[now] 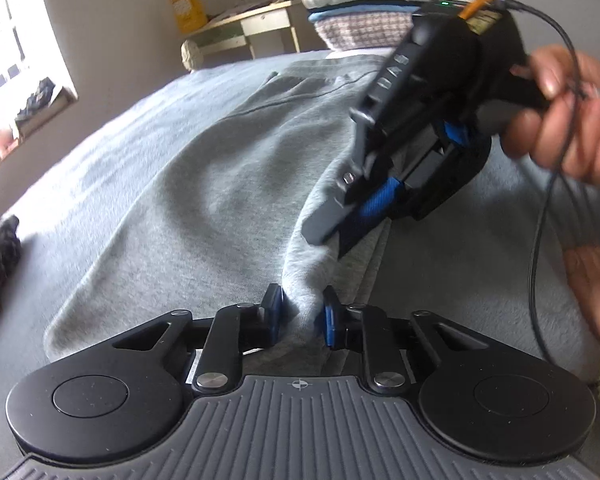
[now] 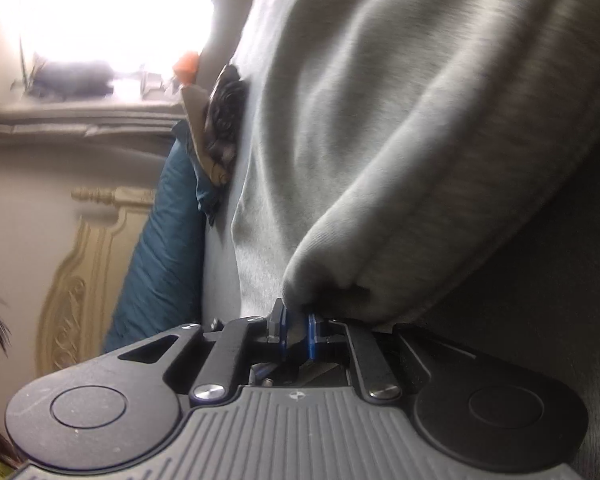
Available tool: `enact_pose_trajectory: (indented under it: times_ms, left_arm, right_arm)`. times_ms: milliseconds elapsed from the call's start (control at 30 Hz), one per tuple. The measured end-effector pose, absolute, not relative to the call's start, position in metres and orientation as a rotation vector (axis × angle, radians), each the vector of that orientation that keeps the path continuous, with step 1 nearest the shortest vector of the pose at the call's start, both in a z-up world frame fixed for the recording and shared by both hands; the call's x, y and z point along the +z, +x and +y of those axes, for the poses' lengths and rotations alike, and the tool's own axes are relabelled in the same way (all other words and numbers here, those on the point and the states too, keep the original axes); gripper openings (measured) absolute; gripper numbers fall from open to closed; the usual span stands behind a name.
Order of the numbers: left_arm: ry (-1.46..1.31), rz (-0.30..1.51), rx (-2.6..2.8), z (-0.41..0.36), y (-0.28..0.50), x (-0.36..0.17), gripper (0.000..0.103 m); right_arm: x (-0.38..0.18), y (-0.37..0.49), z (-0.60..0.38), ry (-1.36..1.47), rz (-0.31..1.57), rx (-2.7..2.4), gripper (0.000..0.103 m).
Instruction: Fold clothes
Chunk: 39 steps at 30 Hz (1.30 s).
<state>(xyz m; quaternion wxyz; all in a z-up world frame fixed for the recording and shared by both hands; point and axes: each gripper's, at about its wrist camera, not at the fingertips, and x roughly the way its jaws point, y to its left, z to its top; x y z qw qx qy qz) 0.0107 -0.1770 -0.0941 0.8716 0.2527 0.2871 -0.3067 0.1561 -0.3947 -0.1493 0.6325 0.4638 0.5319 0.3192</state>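
Grey sweatshirt (image 1: 204,184): spread on bed ahead of left gripper (image 1: 300,314), ridge of cloth pinched btwn its pads. Right gripper (image 2: 294,334): clamped on sweatshirt fold. Left view only: folded stack (image 1: 380,0) beyond, hand (image 1: 560,120). Right view only: teal bedding (image 2: 164,248).

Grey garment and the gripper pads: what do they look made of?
Grey garment: looks like soft matte sweatshirt knit, probably cotton fleece; fuzzy heathered surface, rounded folds, a ribbed-looking edge. Pads on the left gripper and right gripper: blue, likely rubber or foam, matte; the exact material is unclear. Gripper bodies: matte black hard plastic with shiny metal screws.
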Motion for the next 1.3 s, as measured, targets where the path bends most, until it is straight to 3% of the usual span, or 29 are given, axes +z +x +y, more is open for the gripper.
enact_pose_trajectory:
  times_ms: [300, 467, 567, 767, 1033, 1133, 1200, 1300]
  left_arm:
    - [0.688, 0.495, -0.639, -0.186, -0.003, -0.101, 0.013]
    - [0.759, 0.433, -0.62, -0.187, -0.01, -0.102, 0.012]
    - [0.847, 0.397, -0.627, -0.191, -0.017, -0.114, 0.012]
    - [0.854, 0.381, -0.626, -0.19, -0.021, -0.117, 0.011]
    - [0.858, 0.373, -0.623, -0.19, -0.021, -0.117, 0.011]
    - [0.858, 0.375, -0.609, -0.19, -0.023, -0.116, 0.015]
    - [0.836, 0.398, -0.603, -0.187, -0.024, -0.112, 0.02]
    - [0.786, 0.435, -0.586, -0.178, -0.027, -0.105, 0.023]
  right_arm:
    - [-0.166, 0.153, -0.417, 1.277, 1.22, 0.608, 0.015]
    - [-0.134, 0.148, -0.407, 1.014, 1.066, 0.686, 0.01]
    - [-0.123, 0.138, -0.391, 0.63, 0.995, 0.724, 0.009]
    - [-0.109, 0.138, -0.406, 0.65, 1.07, 0.71, 0.014]
    - [-0.034, 0.115, -0.374, 0.299, 0.805, 0.882, 0.015]
    - [-0.058, 0.122, -0.365, 0.246, 0.831, 0.811, 0.015]
    - [-0.094, 0.123, -0.372, 0.254, 0.913, 0.764, 0.006]
    - [-0.117, 0.124, -0.395, 0.45, 0.942, 0.735, 0.0]
